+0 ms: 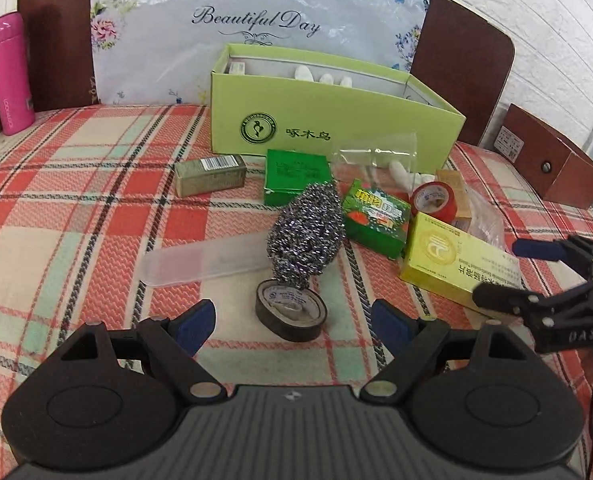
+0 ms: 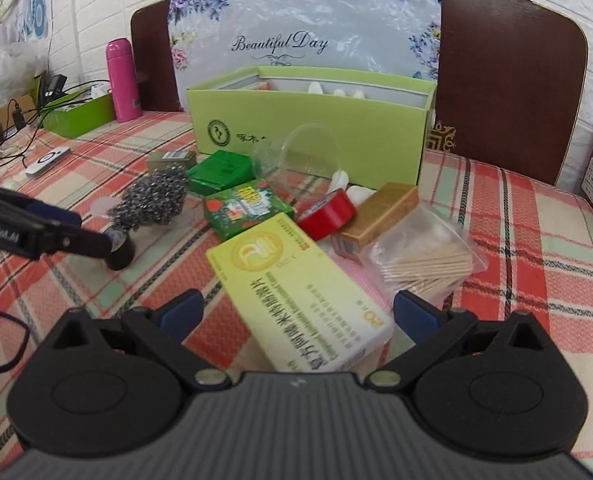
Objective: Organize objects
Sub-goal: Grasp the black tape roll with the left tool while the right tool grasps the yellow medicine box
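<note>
Hovering with its jaws spread wide, the left hand-held gripper [image 1: 292, 322] frames a black tape roll [image 1: 291, 315] lying flat on the plaid cloth [image 1: 76, 208], just below a steel scourer [image 1: 306, 236]. The right hand-held gripper [image 2: 296, 314], also spread, straddles the near end of a yellow medicine box [image 2: 296, 292]. At twelve o'clock stands the open green box [image 1: 328, 120], with a red tape roll [image 2: 328, 216] among the clutter before it.

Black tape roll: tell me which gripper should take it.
Left. The black tape roll lies right ahead of the open left gripper, between its fingers. The right gripper, also open, faces the yellow medicine box instead.
</note>
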Demonstrator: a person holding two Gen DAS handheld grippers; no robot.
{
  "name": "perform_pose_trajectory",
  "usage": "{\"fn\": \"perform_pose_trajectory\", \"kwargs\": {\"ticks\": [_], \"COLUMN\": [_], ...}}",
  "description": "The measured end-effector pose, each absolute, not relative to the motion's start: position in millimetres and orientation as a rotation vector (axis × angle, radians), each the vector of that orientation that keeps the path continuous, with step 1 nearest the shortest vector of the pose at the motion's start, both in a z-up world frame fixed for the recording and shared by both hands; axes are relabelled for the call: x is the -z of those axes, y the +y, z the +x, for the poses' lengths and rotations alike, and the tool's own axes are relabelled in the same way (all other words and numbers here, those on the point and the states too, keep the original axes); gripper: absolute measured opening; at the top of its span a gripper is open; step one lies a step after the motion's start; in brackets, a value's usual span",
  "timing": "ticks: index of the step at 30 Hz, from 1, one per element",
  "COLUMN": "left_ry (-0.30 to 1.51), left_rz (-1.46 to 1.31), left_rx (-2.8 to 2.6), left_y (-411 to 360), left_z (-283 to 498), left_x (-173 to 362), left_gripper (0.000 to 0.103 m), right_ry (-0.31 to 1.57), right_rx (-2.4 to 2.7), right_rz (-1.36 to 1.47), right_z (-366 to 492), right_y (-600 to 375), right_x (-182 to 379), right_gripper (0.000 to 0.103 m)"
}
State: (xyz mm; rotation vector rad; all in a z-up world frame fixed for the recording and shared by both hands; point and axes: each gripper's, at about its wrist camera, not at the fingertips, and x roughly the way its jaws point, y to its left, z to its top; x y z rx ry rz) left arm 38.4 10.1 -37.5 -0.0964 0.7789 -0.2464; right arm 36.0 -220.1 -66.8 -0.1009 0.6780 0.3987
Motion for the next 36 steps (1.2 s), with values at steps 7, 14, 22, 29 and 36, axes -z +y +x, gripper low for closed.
{"fn": "perform_pose_trajectory", "kwargs": {"ticks": [7, 14, 22, 29, 36], "left_ry": [0.796, 0.814, 0.841, 0.841, 0.853], "left_rz": [-0.154, -0.148, -0.097, -0.066, -0.040], "left_rx": [0.265, 0.243, 0.314, 0.262, 0.262], "left_y": [8, 3, 26, 36, 30], "left_z": [45, 57, 43, 25, 26], "left_x": [42, 50, 48, 48, 48], "left_gripper": [0.068, 0.054, 0.042, 0.050, 0.039], "right_ry": [0.728, 0.773, 0.773, 0.780, 0.778], "right_rx": [-0.418, -0.521, -0.508, -0.491, -0.452], "right_rz": [-0.093, -0.070, -0.080, -0.095, -0.091], "right_z": [54, 17, 13, 17, 18], "right_y": [-215, -192, -174, -170, -175], "right_x": [79, 80, 80, 84, 83], "right_gripper": [0.103, 0.103, 0.100, 0.100, 0.100]}}
